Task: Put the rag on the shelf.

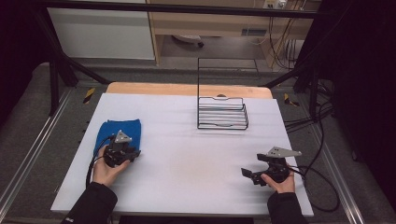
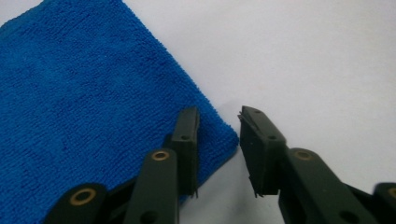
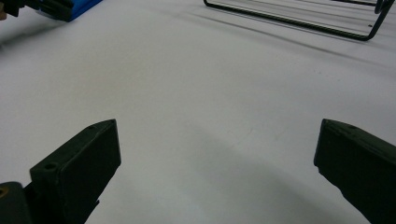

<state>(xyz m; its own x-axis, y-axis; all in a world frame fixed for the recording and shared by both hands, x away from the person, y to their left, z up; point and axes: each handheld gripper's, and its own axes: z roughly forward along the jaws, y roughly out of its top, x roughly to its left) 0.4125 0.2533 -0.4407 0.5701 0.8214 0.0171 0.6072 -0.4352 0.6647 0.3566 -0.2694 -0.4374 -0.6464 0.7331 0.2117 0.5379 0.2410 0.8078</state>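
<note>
Blue cloth [image 1: 116, 133], folded flat with a fuzzy, looped microfibre texture, lies near the left edge of the white counter [image 1: 187, 163], about midway between the near and far edges. Its surface is an even, deep blue, and its edges are straight, meeting in a softly rounded corner.

A black wire rack [image 1: 222, 112] stands toward the far edge of the counter, right of the middle. It has a low basket of horizontal wires with a tall upright wire frame rising behind it. Nothing lies in the basket.

The left gripper [image 1: 122, 151], held in the person's left hand [image 1: 105, 170], sits at the near right corner of the cloth. In the left gripper view, the left gripper [image 2: 217, 140] has its jaws a little apart: one jaw is over the cloth [image 2: 84, 107] and the other is over bare counter, with the cloth's corner between them. Whether either jaw touches the cloth cannot be told.

The right gripper [image 1: 254, 175], held in the person's right hand [image 1: 282, 183], is near the right edge of the counter, toward the near side, well apart from the rack. In the right gripper view its jaws are spread wide above bare counter, holding nothing, with the rack [image 3: 299, 18] farther off.
</note>
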